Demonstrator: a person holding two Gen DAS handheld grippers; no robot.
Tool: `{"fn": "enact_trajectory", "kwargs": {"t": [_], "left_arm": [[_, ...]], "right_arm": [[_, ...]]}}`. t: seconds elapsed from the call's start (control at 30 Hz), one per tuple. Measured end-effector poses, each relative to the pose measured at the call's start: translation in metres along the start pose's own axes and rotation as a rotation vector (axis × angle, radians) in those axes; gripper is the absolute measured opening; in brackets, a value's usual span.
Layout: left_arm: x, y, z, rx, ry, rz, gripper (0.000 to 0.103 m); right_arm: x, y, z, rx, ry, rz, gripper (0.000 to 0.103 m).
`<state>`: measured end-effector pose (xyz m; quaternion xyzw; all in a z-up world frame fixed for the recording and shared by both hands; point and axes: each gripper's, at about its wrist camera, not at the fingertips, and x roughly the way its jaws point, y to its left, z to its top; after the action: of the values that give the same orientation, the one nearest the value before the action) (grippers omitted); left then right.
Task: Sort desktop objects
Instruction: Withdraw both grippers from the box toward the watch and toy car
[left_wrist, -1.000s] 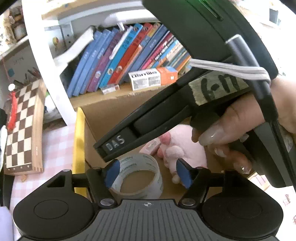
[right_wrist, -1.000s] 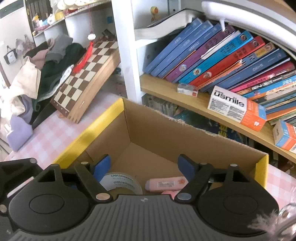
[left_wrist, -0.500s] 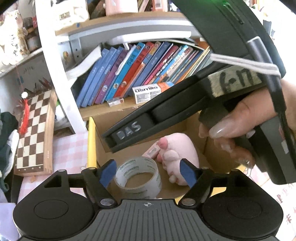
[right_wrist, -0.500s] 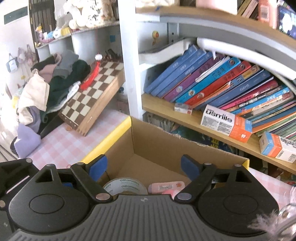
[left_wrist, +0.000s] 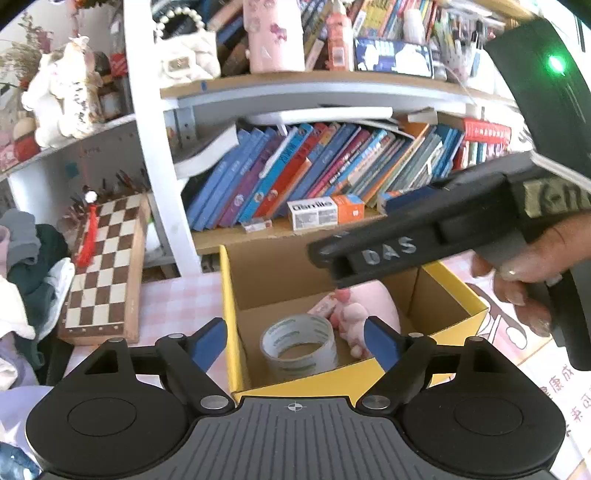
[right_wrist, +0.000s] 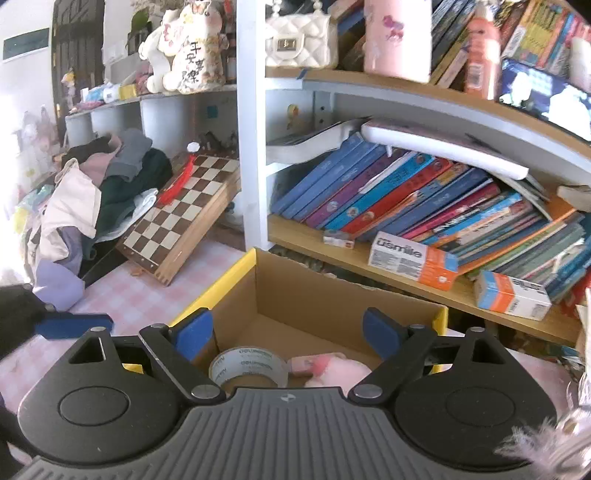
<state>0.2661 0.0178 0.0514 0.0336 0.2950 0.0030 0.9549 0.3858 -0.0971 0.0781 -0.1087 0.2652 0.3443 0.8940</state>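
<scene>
A cardboard box with yellow rims (left_wrist: 231, 310) (right_wrist: 236, 275) stands on the pink checked table. Inside lie a roll of clear tape (left_wrist: 298, 345) (right_wrist: 247, 365), a pink plush toy (left_wrist: 364, 306) (right_wrist: 340, 367) and a small pink packet (left_wrist: 322, 305). My left gripper (left_wrist: 295, 341) is open and empty, above the box's near edge. My right gripper (right_wrist: 286, 330) is open and empty, above the box. In the left wrist view the right gripper's body (left_wrist: 424, 243) and the hand holding it cross above the box.
A bookshelf with leaning books (left_wrist: 314, 173) (right_wrist: 406, 199) stands behind the box, with a white-and-orange carton (left_wrist: 325, 211) (right_wrist: 412, 260) on its shelf. A folding chessboard (left_wrist: 107, 266) (right_wrist: 181, 214) leans at the left beside a pile of clothes (right_wrist: 92, 199).
Both grippers have risen and pulled back from the box, so more of the shelves shows. The right gripper's body has shifted to the right in the left wrist view. Both stay open.
</scene>
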Motion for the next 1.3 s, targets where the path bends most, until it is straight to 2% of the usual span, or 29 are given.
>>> {"fn": "enact_trajectory", "kwargs": {"t": [0.47, 0.97, 1.3], "left_arm": [[-0.047, 0.018, -0.026, -0.051, -0.063, -0.017, 0.085], [-0.087, 0.027, -0.077, -0.043, -0.003, -0.048, 0.085], [-0.101, 0.027, -0.118, -0.088, 0.067, -0.039, 0.085]], "right_arm": [[-0.067, 0.001, -0.040, 0.088, -0.061, -0.189, 0.090], [-0.115, 0.030, -0.116, 0.143, 0.049, -0.293, 0.092], [-0.134, 0.066, -0.167, 0.137, 0.142, -0.323, 0.094]]}}
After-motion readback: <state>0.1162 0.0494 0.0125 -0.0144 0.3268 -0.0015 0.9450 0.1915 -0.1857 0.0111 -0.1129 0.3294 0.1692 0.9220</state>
